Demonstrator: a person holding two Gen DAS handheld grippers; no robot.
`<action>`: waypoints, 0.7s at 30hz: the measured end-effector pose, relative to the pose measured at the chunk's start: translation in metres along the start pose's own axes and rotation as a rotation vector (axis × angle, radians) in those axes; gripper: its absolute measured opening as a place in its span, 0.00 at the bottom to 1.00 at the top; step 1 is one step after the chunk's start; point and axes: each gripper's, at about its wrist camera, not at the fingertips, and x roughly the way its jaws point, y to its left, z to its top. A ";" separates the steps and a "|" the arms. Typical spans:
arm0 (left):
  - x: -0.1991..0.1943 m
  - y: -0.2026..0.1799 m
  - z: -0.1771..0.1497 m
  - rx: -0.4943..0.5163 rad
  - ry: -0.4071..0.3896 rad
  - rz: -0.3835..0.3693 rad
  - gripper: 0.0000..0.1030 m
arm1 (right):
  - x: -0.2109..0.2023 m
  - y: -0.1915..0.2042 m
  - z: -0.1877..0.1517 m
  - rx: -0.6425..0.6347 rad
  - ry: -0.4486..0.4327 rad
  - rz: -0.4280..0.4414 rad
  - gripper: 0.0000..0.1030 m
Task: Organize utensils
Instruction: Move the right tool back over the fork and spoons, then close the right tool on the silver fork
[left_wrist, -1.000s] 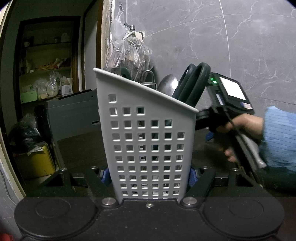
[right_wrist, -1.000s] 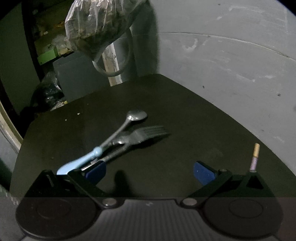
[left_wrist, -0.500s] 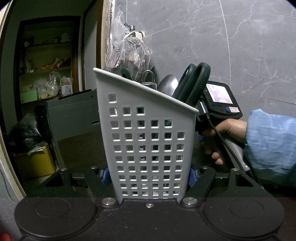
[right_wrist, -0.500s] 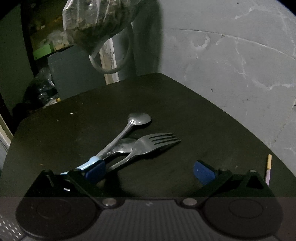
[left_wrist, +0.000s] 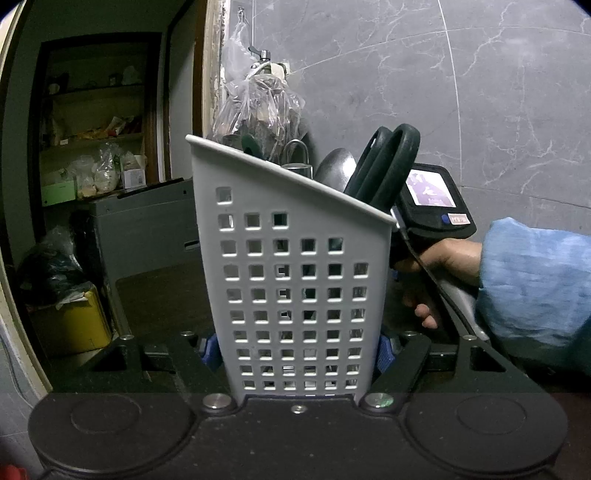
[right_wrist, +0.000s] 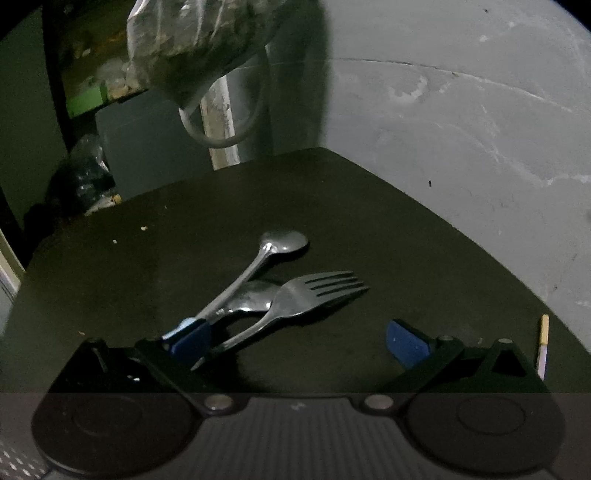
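The dark worktop (right_wrist: 369, 206) is carrying everything, and the left gripper (left_wrist: 295, 347) is staying clamped on the white perforated plastic caddy (left_wrist: 295, 277), dark scissors (left_wrist: 388, 166) already poking out of it. The right gripper (right_wrist: 299, 339) has slid in closer over the last second, jaws standing apart and empty, so the steel fork (right_wrist: 306, 299) and the two spoons (right_wrist: 284, 242) are looming bigger now. I'm guessing it's lining up to grab one next
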 end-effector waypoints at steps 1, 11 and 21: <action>0.000 0.000 0.000 0.000 0.000 0.000 0.74 | 0.000 -0.001 -0.001 -0.008 0.000 -0.006 1.00; 0.001 -0.002 0.000 -0.003 -0.001 0.000 0.74 | -0.030 -0.038 -0.024 -0.072 0.029 0.025 0.98; 0.001 -0.003 0.000 -0.002 0.001 0.004 0.74 | -0.050 -0.046 -0.038 -0.112 -0.001 0.074 0.80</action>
